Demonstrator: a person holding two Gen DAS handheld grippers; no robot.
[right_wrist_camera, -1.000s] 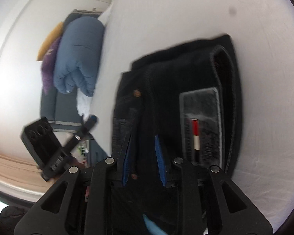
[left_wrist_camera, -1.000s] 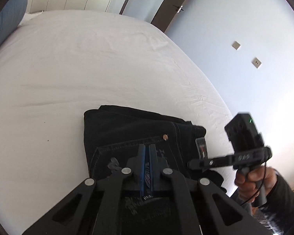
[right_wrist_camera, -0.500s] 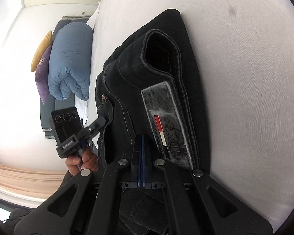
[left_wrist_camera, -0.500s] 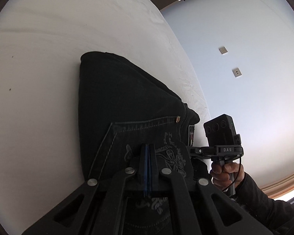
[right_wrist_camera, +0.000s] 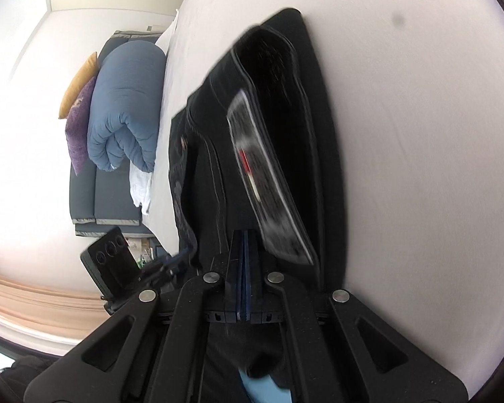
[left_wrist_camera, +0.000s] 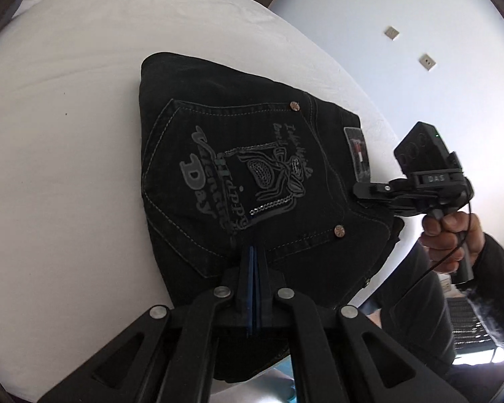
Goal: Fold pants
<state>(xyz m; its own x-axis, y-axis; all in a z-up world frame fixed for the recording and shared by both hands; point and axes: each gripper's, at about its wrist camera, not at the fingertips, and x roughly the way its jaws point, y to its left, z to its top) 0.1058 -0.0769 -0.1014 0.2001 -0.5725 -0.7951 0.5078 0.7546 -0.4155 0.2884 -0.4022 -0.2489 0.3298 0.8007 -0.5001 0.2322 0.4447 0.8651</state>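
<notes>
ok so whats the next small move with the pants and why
Probably lift both grippers clear. The pants already lie as a compact folded stack on the bed, pocket up, and the left gripper and right gripper are both shut over the near edge with nothing visibly held.

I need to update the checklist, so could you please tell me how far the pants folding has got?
Mostly done: the black pants lie as a compact folded bundle on the white bed, back pocket up. In hand: the shut left tool and right tool rest over its near edge. Left: perhaps tidying the waistband.
</notes>
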